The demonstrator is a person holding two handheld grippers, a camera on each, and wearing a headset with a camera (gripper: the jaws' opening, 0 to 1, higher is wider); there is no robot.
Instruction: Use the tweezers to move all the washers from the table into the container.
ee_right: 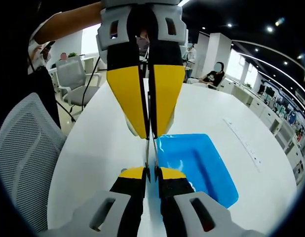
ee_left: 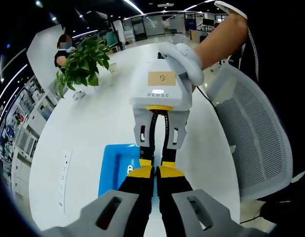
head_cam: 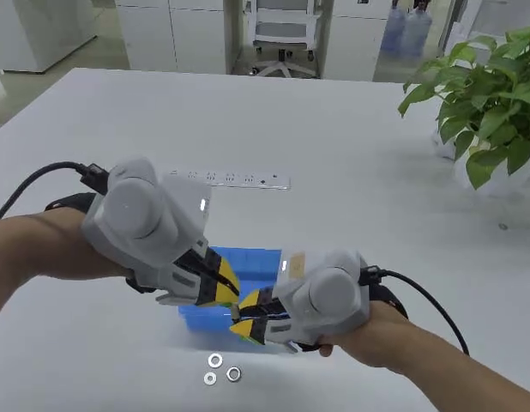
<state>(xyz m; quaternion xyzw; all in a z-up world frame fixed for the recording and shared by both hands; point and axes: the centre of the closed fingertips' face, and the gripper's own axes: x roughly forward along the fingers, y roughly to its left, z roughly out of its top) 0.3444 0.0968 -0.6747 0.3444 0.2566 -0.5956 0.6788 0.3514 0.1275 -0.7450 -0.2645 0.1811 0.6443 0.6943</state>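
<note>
Three small metal washers (head_cam: 220,371) lie on the white table just in front of the blue container (head_cam: 252,259). Over the container's near edge my left gripper (head_cam: 224,288) and right gripper (head_cam: 248,316) meet tip to tip. In the right gripper view thin metal tweezers (ee_right: 148,148) run between the right gripper (ee_right: 148,173) at the bottom and the left gripper (ee_right: 148,134) coming from the top. Both pairs of jaws are shut on them. The left gripper view shows the left gripper (ee_left: 156,173) closed, facing the right gripper (ee_left: 155,157), with the container (ee_left: 113,170) below.
A white power strip (head_cam: 231,178) lies behind the container. A potted plant (head_cam: 488,112) stands at the far right of the table. A grey mesh chair (ee_left: 251,138) sits off the table's near side. Bare tabletop lies to the left and behind.
</note>
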